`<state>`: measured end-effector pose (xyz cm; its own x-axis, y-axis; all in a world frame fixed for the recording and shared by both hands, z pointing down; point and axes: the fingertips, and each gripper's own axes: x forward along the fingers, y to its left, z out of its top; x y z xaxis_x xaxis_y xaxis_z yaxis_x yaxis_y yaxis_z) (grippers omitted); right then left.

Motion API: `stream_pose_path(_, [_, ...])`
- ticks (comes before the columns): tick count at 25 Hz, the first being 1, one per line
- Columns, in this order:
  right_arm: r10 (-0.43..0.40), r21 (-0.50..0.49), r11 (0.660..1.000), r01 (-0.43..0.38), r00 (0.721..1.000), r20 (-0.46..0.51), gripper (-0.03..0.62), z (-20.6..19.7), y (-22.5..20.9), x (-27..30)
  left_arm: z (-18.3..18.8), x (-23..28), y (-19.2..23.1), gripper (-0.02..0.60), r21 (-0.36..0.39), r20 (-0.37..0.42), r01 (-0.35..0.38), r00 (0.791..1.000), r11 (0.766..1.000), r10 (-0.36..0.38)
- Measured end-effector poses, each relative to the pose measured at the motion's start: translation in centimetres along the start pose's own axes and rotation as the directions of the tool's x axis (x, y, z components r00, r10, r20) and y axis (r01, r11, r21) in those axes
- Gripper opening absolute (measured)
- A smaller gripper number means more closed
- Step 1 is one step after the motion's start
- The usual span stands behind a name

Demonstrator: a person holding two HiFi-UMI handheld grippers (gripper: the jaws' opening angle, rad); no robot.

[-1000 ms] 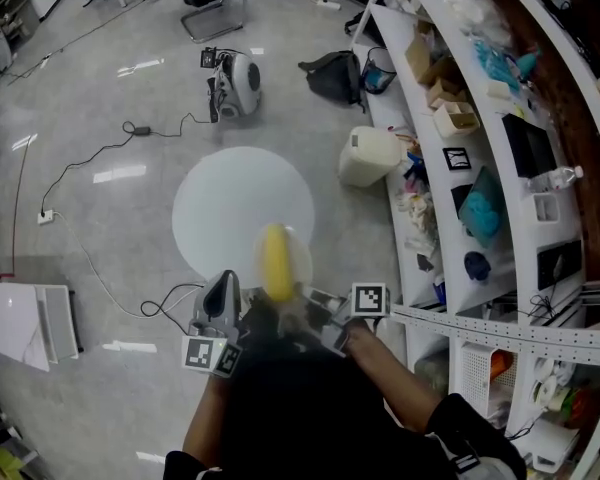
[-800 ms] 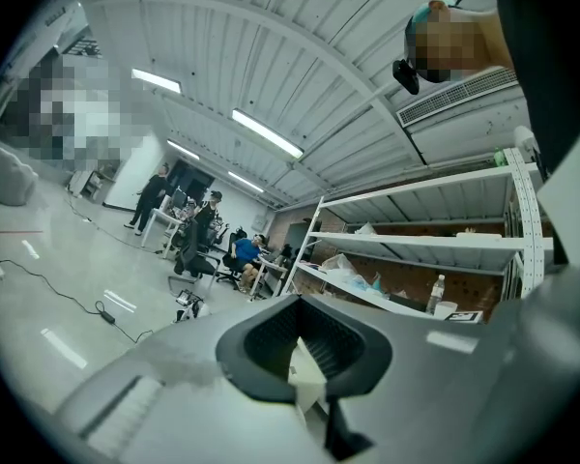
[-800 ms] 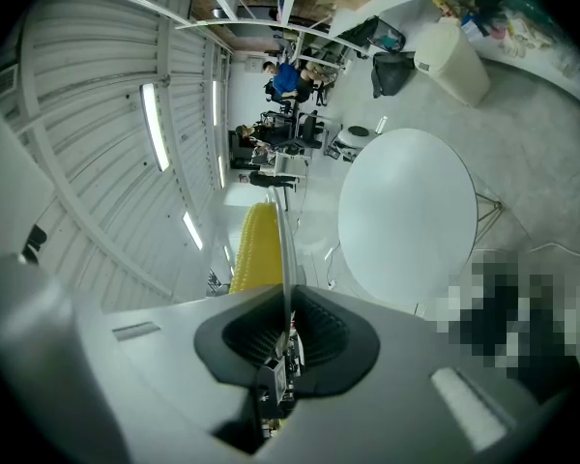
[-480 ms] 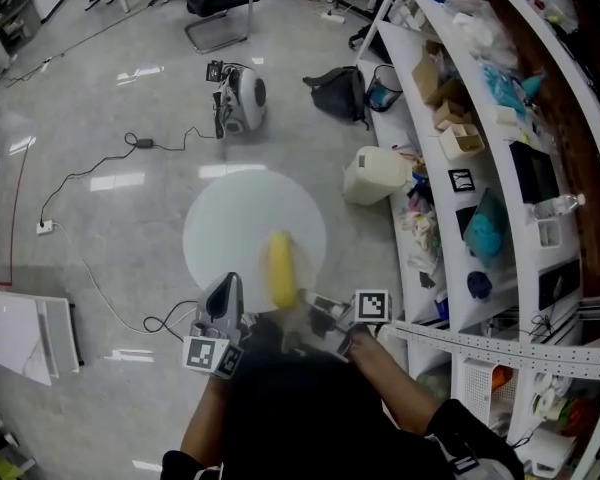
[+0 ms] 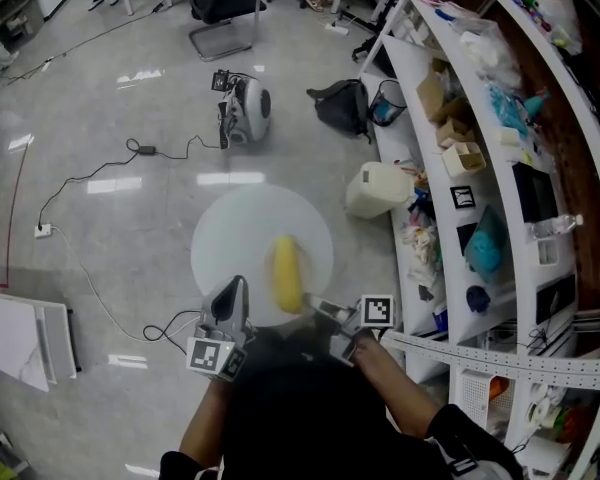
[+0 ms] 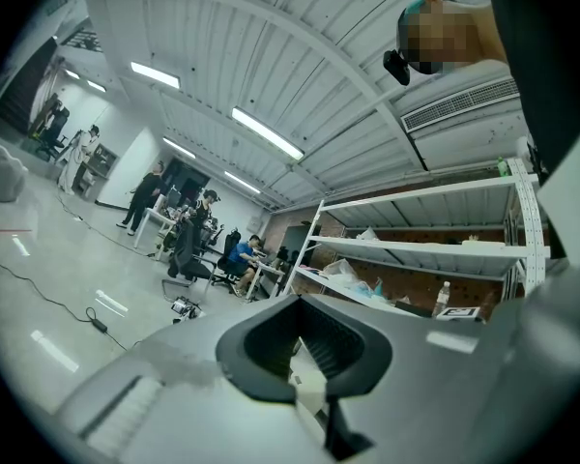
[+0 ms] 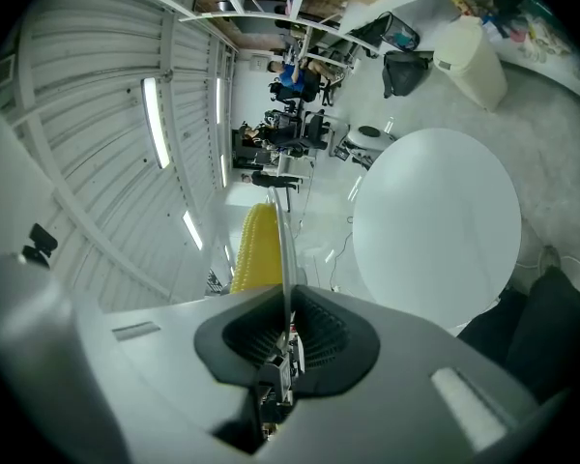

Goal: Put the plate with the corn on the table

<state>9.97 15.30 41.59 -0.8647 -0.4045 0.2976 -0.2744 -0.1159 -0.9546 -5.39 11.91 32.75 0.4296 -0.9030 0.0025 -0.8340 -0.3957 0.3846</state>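
A yellow corn cob (image 5: 287,273) lies on a white plate that barely stands out against the round white table (image 5: 242,238) below it. My right gripper (image 5: 317,308) is shut on the plate's near rim and holds it over the table's near right part. In the right gripper view the plate (image 7: 283,245) runs edge-on between the jaws of the right gripper (image 7: 285,332), with the corn (image 7: 258,249) on its left and the table (image 7: 435,220) on its right. My left gripper (image 5: 234,292) is left of the plate, shut and holding nothing. The left gripper (image 6: 304,341) points across the room.
White shelving (image 5: 500,168) full of boxes and bags runs along the right. A white canister (image 5: 377,188) stands on the floor by the table. A cable (image 5: 90,168), a small machine (image 5: 245,103), a black bag (image 5: 340,103) and a chair (image 5: 220,8) are farther off.
The table has come nearer in the head view, and the plate with the corn now hangs farther over it. Both grippers keep their grip and pose.
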Motion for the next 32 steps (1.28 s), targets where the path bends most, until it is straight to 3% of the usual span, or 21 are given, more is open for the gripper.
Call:
stream_pose_path(13, [0.003, -0.009, 1.000, -0.003, 1.000, -0.008, 0.034, 3.7, 0.3, 1.1, 0.2, 3.4, 1.4, 0.005, -0.040, -0.004, -0.029, 1.000, 0.999, 0.029])
stream_pose_path(23, [0.004, -0.036, 0.999, -0.008, 0.996, -0.093, 0.034, 8.1, -0.6, 2.5, -0.8, 7.1, 2.9, 0.005, -0.045, -0.002, -0.094, 0.996, 0.995, 0.094])
stream_pose_path(30, [-0.086, -0.054, 0.996, 0.078, 0.983, -0.165, 0.034, 11.1, -3.5, 3.6, -1.5, 9.6, 4.3, 0.005, -0.042, 0.002, -0.155, 0.988, 0.987, 0.155])
stream_pose_path(32, [-0.045, -0.043, 0.998, 0.038, 0.981, -0.187, 0.034, 11.8, -3.5, 4.4, -2.0, 10.3, 4.7, 0.005, -0.027, 0.000, -0.164, 0.986, 0.986, 0.164])
